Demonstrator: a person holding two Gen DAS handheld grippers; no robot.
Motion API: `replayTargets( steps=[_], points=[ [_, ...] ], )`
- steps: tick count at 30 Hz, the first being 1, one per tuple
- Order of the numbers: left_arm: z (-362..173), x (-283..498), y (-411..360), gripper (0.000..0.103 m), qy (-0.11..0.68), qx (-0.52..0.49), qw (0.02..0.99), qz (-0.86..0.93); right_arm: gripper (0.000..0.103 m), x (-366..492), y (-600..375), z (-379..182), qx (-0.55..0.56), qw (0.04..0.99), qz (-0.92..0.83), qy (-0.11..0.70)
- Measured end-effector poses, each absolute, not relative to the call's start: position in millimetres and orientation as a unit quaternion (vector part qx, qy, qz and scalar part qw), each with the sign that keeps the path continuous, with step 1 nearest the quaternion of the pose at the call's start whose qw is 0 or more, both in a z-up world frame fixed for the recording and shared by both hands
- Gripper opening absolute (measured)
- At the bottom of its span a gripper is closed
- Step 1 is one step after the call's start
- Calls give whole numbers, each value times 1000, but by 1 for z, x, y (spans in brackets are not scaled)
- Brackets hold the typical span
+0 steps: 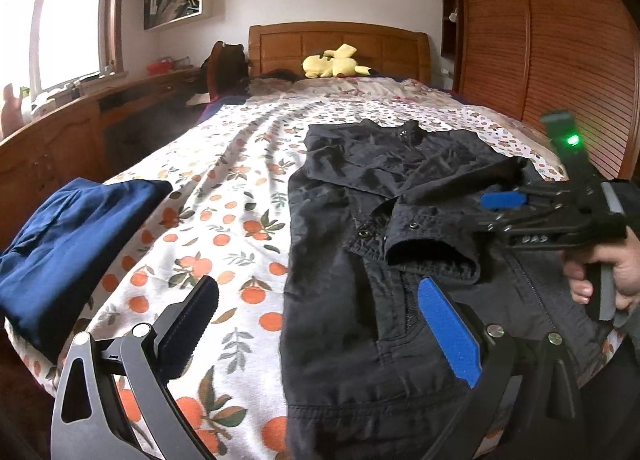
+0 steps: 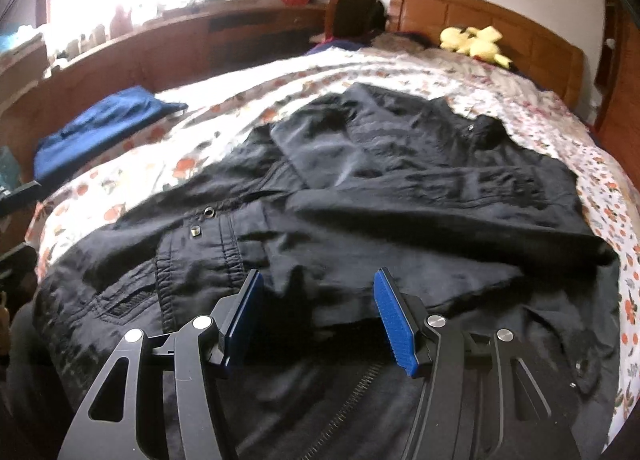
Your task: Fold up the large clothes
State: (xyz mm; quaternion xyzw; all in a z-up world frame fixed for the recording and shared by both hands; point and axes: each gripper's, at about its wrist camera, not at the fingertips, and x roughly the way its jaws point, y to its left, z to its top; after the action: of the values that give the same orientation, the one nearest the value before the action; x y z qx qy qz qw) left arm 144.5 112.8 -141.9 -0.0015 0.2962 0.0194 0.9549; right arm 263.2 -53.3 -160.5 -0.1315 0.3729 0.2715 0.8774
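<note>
A blue garment (image 1: pixel 72 244) lies folded at left, while the black jacket (image 1: pixel 400 260), sleeves tucked in, awaits further folds under both hand-held grippers, left (image 1: pixel 320 312) and right (image 2: pixel 318 316), spread and empty

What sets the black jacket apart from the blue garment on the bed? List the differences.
The black jacket lies spread out with its sleeves folded across the front; the blue garment is already a compact folded bundle.
The black jacket takes up far more of the bed than the blue garment.
The black jacket lies under both tools; the blue garment sits off to the side by the bed's edge.
Both rest on the orange-print bedspread.
</note>
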Motion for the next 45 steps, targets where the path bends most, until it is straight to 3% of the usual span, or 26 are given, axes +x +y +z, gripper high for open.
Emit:
replayTargets(
  steps=[6, 13, 22, 35, 45],
  points=[
    [-145, 139, 122, 100, 304, -3, 952, 24, 48, 272, -35, -183, -157, 853, 273, 415],
    [-158, 131, 126, 100, 322, -9, 946, 24, 48, 257, -52, -169, -133, 870, 273, 389],
    [-169, 128, 125, 100, 340, -8, 940, 25, 53, 201, -140, -139, -118, 896, 229, 362],
    [-179, 134, 121, 100, 359, 3, 933, 21, 54, 149, -307, -154, -77, 910, 67, 402],
    [-189, 138, 121, 100, 378, 0, 926, 18, 52, 140, -315, -169, -56, 903, 81, 417]
  ],
)
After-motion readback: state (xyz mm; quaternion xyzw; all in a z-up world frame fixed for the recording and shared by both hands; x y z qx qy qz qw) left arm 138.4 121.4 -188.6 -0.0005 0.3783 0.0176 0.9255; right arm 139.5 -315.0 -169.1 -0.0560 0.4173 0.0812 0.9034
